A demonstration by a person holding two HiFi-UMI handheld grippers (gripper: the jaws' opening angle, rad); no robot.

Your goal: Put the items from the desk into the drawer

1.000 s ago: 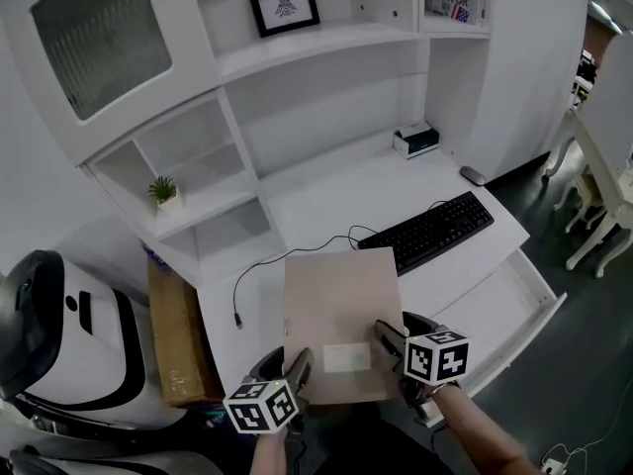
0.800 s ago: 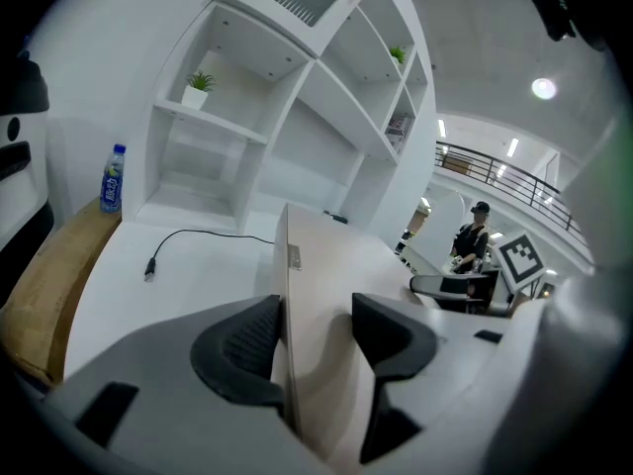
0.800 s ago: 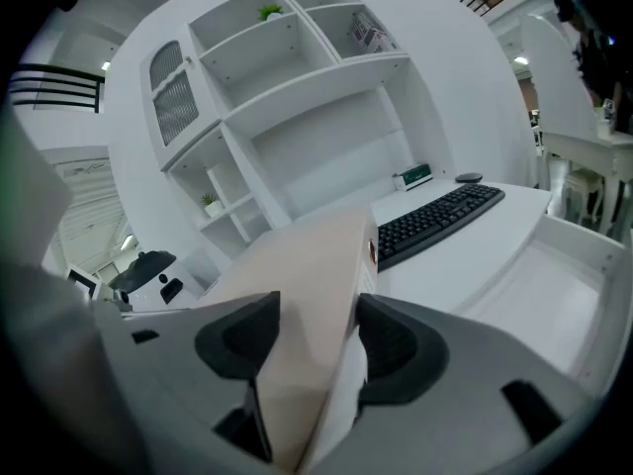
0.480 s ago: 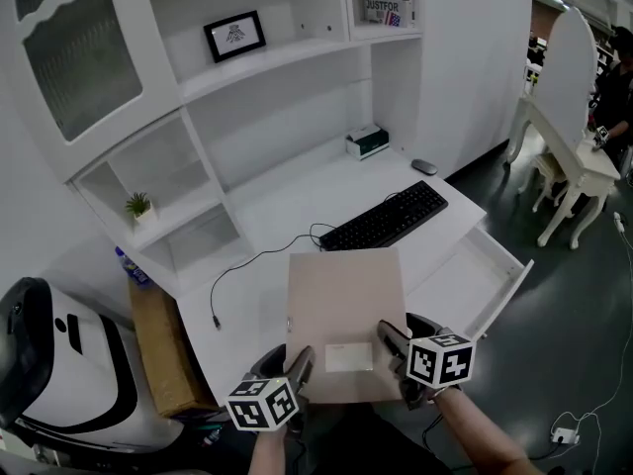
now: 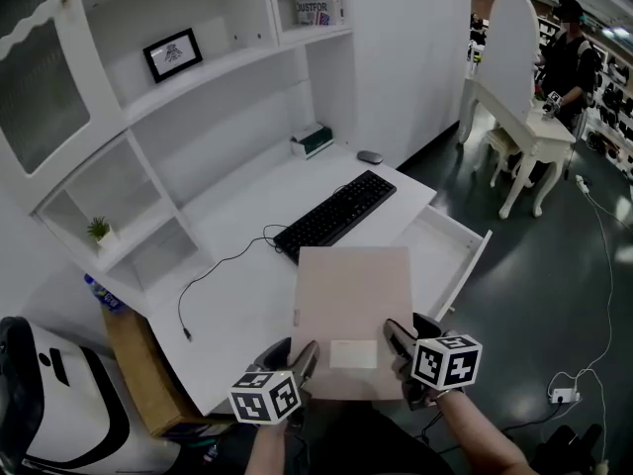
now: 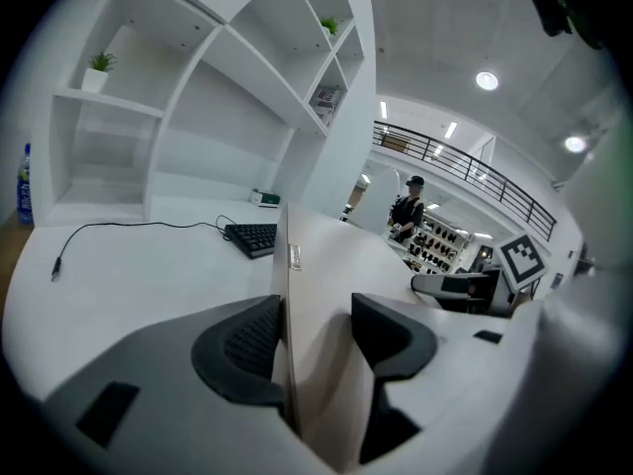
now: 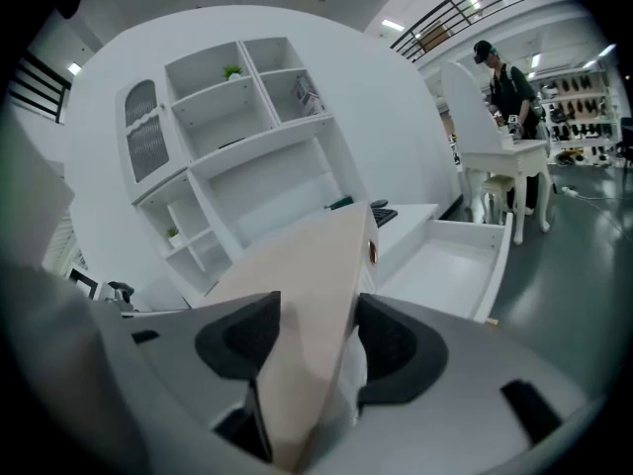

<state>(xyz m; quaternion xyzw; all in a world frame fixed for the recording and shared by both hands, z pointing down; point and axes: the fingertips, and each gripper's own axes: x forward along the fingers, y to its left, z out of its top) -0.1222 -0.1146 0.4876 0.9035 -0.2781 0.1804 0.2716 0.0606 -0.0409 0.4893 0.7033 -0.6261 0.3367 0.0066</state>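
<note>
I hold a flat tan folder with a pale label above the desk's front edge. My left gripper is shut on its near left corner, and my right gripper is shut on its near right corner. In the left gripper view the folder stands edge-on between the jaws. The right gripper view shows the folder pinched between the jaws, with the open white drawer beyond. The drawer is pulled out at the desk's right end and looks empty.
A black keyboard, a black cable, a grey mouse and a small white-green box lie on the white desk. A cardboard box stands left of the desk. A person stands by a white table at far right.
The view has swung right, so the desk and drawer have shifted left in the picture. Both grippers still hold the folder, now nearer the open drawer.
</note>
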